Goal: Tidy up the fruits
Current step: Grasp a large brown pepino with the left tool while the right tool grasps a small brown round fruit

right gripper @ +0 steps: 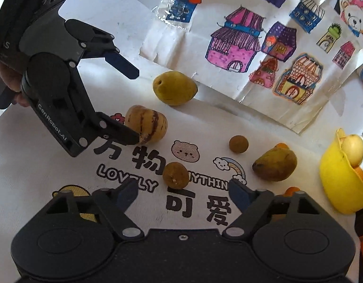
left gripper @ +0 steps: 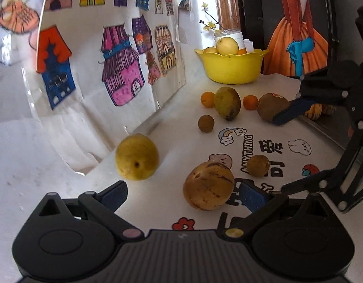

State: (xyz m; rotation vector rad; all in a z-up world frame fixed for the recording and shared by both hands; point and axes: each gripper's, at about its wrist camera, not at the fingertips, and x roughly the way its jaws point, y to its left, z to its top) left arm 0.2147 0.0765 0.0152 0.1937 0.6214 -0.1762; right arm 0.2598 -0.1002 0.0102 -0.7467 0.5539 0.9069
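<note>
Jaws of both grippers spread, pinching nothing. Left gripper (left gripper: 182,194): striped melon (left gripper: 208,185) lies between its fingers, beside the right pad; contact cannot be told. Right gripper (right gripper: 182,192): small brown fruit (right gripper: 175,174) sits on the cloth (right gripper: 264,212) just ahead of the gap, untouched. Further out, a yellow pear (left gripper: 136,156) by the house drawings (left gripper: 122,70). Beyond it, a second small brown fruit (left gripper: 206,123), a green mango (left gripper: 227,103) and two small oranges (left gripper: 207,99) in a loose cluster. Farthest, a yellow bowl (left gripper: 231,67) already holding fruit.
</note>
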